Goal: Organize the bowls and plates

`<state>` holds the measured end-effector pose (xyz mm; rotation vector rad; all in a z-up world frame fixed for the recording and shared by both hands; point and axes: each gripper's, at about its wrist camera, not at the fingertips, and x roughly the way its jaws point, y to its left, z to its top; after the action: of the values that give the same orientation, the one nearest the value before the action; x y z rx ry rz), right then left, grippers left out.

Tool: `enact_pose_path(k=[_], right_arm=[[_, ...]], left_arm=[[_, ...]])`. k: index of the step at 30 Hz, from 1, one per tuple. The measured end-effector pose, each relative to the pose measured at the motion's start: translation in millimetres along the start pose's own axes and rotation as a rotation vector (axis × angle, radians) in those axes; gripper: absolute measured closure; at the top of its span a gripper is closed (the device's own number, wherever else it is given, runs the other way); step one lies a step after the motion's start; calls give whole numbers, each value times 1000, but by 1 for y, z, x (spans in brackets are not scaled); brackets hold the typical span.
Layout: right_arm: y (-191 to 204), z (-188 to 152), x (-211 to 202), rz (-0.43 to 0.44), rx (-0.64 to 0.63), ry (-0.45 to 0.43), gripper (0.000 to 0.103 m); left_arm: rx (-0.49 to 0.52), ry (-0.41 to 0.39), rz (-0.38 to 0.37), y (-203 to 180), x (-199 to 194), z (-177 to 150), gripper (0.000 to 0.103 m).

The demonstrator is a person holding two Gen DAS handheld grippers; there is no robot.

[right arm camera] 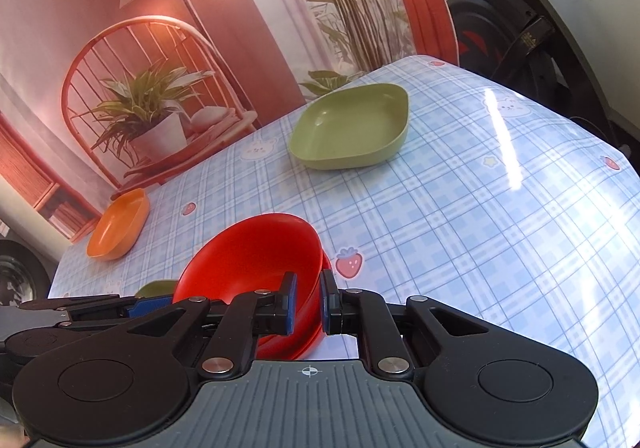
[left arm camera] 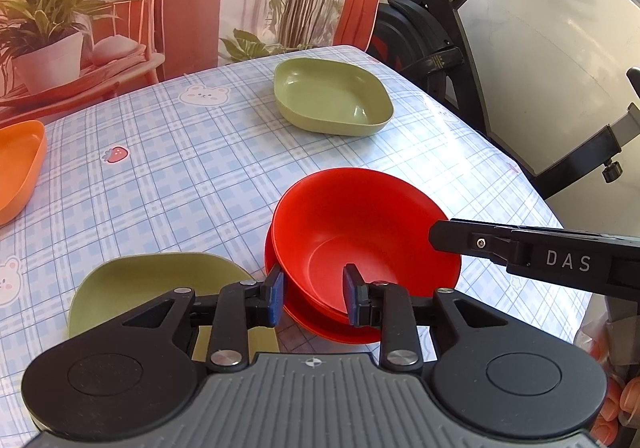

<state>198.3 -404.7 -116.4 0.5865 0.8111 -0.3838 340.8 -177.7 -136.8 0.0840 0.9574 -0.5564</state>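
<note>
A red bowl (left arm camera: 360,232) sits tilted inside a second red bowl (left arm camera: 332,328) near the table's front edge. My left gripper (left arm camera: 314,294) is open, its jaws straddling the upper bowl's near rim. My right gripper (right arm camera: 308,304) is shut on the red bowl's (right arm camera: 256,252) right rim; it also shows in the left wrist view (left arm camera: 436,234). A green plate (left arm camera: 156,284) lies left of the red bowls. A green dish (left arm camera: 332,96) stands at the far side, also seen in the right wrist view (right arm camera: 352,128). An orange dish (left arm camera: 18,164) is at the far left.
The table wears a blue plaid cloth (left arm camera: 180,176) with bear and strawberry prints. A black exercise bike (left arm camera: 448,48) stands beyond the right edge. A printed backdrop (left arm camera: 120,8) hangs behind the table.
</note>
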Motion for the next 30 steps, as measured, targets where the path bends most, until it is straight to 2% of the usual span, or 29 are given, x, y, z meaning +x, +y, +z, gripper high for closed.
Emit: enact_pose_path(k=[4,20,30], right_arm=[[0,-1,1,-5,0,4,91],[2,-3,1,-35,-41,3,91],[2,-4,3,-39,-41,8,90]], left_arm=[[-1,5,-13,-1,2,1,62],[14,12,-14,-2,1,0,60],[-20,24,-8,2,0,1,52]])
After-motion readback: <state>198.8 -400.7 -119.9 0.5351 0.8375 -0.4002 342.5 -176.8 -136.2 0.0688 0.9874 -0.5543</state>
